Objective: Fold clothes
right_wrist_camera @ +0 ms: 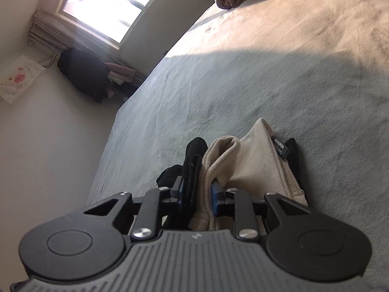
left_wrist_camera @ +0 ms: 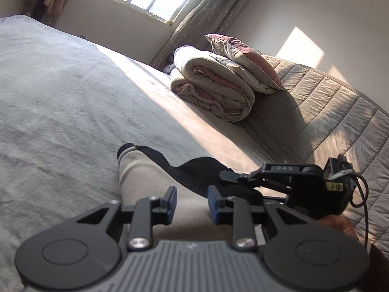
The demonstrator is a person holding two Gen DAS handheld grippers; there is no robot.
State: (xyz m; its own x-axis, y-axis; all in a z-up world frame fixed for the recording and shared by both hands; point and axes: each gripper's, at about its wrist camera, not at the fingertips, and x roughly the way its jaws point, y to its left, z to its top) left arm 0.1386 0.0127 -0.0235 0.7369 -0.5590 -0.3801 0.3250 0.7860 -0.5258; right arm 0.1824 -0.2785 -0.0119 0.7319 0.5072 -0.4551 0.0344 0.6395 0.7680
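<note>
The cream-and-black garment (right_wrist_camera: 243, 160) lies on the bed (right_wrist_camera: 243, 85). The right hand-held gripper (right_wrist_camera: 197, 192) is clamped on a bunched edge of it. The left hand-held gripper (left_wrist_camera: 192, 200) hovers above it, jaws apart, holding nothing. Judged step: mid-fold. Next: left takes the opposite edge.

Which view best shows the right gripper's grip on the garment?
The right wrist view: the right gripper has its jaws shut on bunched cream and black folds of the garment, seen close up. The left wrist view shows that gripper only side-on against black cloth, its grip unclear.
</note>
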